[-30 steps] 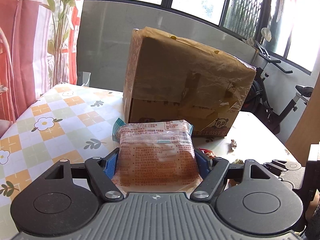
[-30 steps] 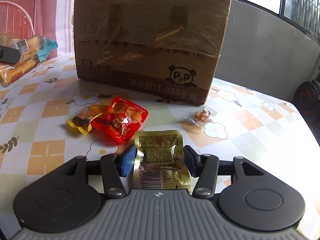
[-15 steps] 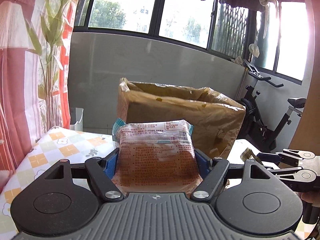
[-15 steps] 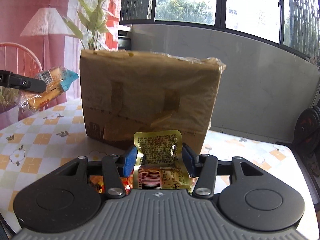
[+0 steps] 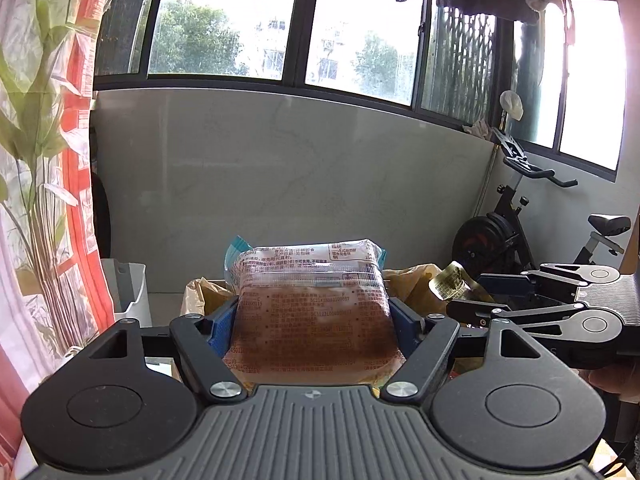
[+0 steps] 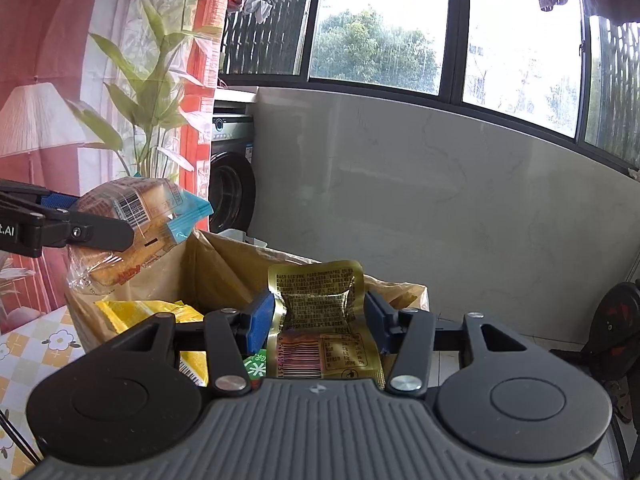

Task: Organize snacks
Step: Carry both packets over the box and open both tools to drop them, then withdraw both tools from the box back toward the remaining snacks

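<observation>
Both grippers had risen from bench height until they looked over the rim of the cardboard box [image 6: 224, 264], whose side filled the views a second earlier. The left gripper [image 5: 314, 320] was clamped fairly wide on a clear bread packet [image 5: 308, 296] at the centre of the left wrist view, its blue pads pressing both sides of the wrapper; the same packet showed at the left edge of the right wrist view, just above the box's near corner. The right gripper [image 6: 320, 320] was closed about halfway on a gold foil pouch [image 6: 320, 316], held upright at the centre of its frame. In the lower left of that frame, yellow packets [image 6: 148, 312] already lay inside the open box, beside the checked cloth of the bench [image 6: 24, 356]. The step in hand seemed to be carrying both snacks over the opening. To do it well, each packet would need to clear the rim and the crumpled plastic liner before any release, and the jaws should open only with the packet fully above the opening. The two grippers were near each other, so releasing one at a time would likely avoid a clash.
</observation>
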A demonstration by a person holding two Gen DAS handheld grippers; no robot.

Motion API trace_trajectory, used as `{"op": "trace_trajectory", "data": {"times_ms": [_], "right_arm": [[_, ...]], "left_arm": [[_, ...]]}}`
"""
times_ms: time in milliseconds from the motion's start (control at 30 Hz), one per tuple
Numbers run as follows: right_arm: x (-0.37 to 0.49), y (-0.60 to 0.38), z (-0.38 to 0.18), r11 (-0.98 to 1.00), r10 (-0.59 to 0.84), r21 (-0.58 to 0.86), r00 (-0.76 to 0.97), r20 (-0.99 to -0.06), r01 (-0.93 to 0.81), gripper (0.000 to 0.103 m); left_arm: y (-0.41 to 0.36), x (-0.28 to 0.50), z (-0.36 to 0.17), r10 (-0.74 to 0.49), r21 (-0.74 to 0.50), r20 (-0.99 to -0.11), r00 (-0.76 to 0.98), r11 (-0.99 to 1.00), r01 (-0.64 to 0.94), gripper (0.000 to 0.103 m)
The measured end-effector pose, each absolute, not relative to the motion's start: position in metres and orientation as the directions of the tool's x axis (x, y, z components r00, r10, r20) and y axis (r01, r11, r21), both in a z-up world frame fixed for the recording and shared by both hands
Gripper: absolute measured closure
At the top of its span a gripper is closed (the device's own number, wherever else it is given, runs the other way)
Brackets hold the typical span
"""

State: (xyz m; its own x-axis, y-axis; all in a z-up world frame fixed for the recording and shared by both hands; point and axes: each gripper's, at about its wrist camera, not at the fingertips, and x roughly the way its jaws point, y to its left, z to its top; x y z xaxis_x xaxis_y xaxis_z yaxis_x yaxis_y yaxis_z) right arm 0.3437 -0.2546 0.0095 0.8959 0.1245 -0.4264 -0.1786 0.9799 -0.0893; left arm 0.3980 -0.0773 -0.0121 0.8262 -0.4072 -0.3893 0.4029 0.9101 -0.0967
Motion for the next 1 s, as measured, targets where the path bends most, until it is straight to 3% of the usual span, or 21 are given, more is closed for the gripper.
{"op": "trace_trajectory", "data": {"times_ms": [267,400,1000], "right_arm": [[0.394,-0.26,-0.009,0.987,0.079,-0.075,0.829,-0.554,-0.145,0.046],[0.384,-0.264,-0.003,0.987,0.06,-0.091,0.839,-0.54,-0.129,0.034],[0.288,-0.266,-0.004,0.984,0.108,-0.074,0.869,-0.483,-0.163,0.031]], "left_arm": [[-0.094,0.438,-0.03,-0.399,-0.084,-0.449,0.8,0.91,0.406,0.022],[-0.088,0.438,-0.031,-0.394,-0.07,-0.44,0.807,0.911,0.406,0.02],[-0.051,0.355,-0.022,-0.398,-0.092,-0.396,0.827,0.914,0.396,0.017]]}}
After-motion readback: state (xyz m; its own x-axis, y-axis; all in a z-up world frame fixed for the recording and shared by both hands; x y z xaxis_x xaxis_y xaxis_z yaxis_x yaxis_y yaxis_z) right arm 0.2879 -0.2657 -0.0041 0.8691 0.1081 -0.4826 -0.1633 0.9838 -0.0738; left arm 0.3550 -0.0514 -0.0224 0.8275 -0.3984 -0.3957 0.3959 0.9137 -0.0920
